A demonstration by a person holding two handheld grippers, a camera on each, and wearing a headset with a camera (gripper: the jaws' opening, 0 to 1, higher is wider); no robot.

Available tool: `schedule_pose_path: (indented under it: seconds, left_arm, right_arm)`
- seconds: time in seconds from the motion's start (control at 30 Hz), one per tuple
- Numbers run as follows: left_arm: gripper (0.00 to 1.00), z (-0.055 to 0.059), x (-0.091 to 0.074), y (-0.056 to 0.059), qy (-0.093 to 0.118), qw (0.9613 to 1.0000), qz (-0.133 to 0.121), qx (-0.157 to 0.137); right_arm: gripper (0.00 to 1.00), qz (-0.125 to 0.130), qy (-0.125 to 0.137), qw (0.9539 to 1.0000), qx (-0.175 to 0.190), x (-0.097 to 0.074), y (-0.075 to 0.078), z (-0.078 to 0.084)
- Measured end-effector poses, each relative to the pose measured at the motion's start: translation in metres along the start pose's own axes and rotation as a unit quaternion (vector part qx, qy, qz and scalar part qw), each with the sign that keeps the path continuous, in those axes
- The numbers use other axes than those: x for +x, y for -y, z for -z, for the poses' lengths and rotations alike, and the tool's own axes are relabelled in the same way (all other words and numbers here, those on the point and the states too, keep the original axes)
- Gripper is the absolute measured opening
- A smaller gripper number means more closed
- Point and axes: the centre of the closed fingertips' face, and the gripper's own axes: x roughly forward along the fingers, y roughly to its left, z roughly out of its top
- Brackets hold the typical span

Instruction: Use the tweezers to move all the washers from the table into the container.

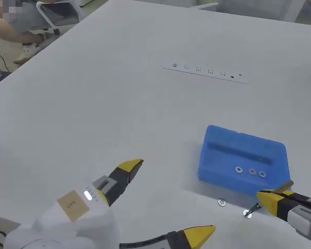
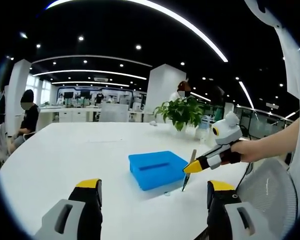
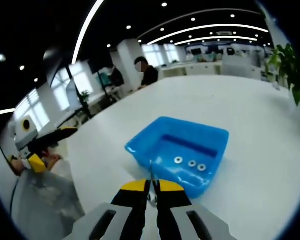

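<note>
A blue container [image 1: 217,155] sits on the white table with three washers [image 1: 251,171] inside, which I also see as washers [image 3: 191,163] in the container [image 3: 210,137]. Two washers lie on the table in front of it, one washer [image 1: 221,202] to the left and another washer [image 1: 247,213]. My right gripper [image 1: 273,198] is shut on the tweezers [image 1: 254,208]. Their tips rest at the second washer; I cannot tell whether they pinch it. The tweezers [image 3: 151,174] stick out between the shut jaws. My left gripper [image 1: 168,199] hangs open at the lower left, holding nothing.
A flush socket strip [image 1: 204,71] is set into the table further back. A person sits at the table's far corner [image 1: 20,26]. A potted plant [image 2: 182,111] stands beyond the table. A mesh chair back [image 2: 270,195] is close on the right.
</note>
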Motion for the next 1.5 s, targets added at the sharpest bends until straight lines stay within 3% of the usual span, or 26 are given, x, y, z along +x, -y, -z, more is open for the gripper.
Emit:
schedule_pose_path:
  seconds: [0.1,0.2,0.27,0.3,0.47,0.63,0.77,0.8,0.83,0.97,1.17,1.3,1.4,1.5]
  left_arm:
    - [0.88,0.001,0.000,-0.001,-0.002,1.0000,-0.001,0.002]
    - [0.88,0.002,0.000,-0.001,-0.004,1.0000,-0.001,0.002]
    - [0.87,0.003,-0.001,-0.001,-0.006,1.0000,0.000,0.002]
    - [0.87,0.003,-0.001,-0.001,-0.006,1.0000,0.000,0.003]
    - [0.86,0.005,-0.001,-0.001,-0.010,0.9999,0.001,0.002]
    - [0.86,0.005,-0.001,0.001,-0.012,0.9999,0.004,0.002]
    - [0.86,0.005,-0.001,0.000,-0.013,0.9999,0.003,0.004]
    - [0.86,0.006,-0.001,0.000,-0.014,0.9999,0.002,0.004]
    - [0.86,0.006,-0.001,-0.001,-0.015,0.9999,0.002,0.003]
    - [0.85,0.006,-0.001,-0.002,-0.016,0.9999,0.001,0.004]
    - [0.85,0.008,-0.001,-0.002,-0.019,0.9998,0.002,0.006]
    - [0.87,0.002,-0.001,0.000,-0.005,1.0000,0.008,0.001]
    - [0.87,0.002,-0.001,0.000,-0.005,1.0000,0.006,0.002]
    - [0.87,0.003,0.000,0.001,-0.007,1.0000,0.006,0.003]
  right_arm:
    - [0.03,0.000,-0.003,0.9999,-0.016,0.000,-0.002,-0.001]
    - [0.03,-0.006,0.003,0.9999,-0.010,0.001,-0.002,-0.003]
    - [0.03,-0.001,-0.015,0.9995,-0.028,0.002,-0.001,0.002]
    - [0.03,-0.001,-0.004,0.9995,-0.032,0.002,-0.002,-0.001]
    - [0.03,-0.013,-0.012,0.9992,-0.036,0.002,-0.009,0.001]
    - [0.03,-0.019,-0.029,0.9973,-0.065,0.001,-0.016,0.003]
    - [0.04,-0.031,-0.045,0.9915,-0.118,0.005,-0.023,0.005]
    - [0.04,-0.034,-0.050,0.9888,-0.136,0.005,-0.025,0.005]
    - [0.03,-0.036,-0.056,0.9834,-0.169,0.006,-0.028,0.007]
    - [0.03,-0.035,-0.064,0.9759,-0.205,0.007,-0.030,0.009]
    - [0.02,-0.021,-0.058,0.9743,-0.217,0.009,-0.026,0.007]
    - [0.02,-0.007,-0.051,0.9755,-0.214,0.007,-0.024,0.004]
    - [0.02,-0.010,-0.024,0.9819,-0.187,0.002,-0.029,-0.008]
    - [0.02,-0.010,-0.012,0.9837,-0.179,-0.002,-0.030,-0.018]
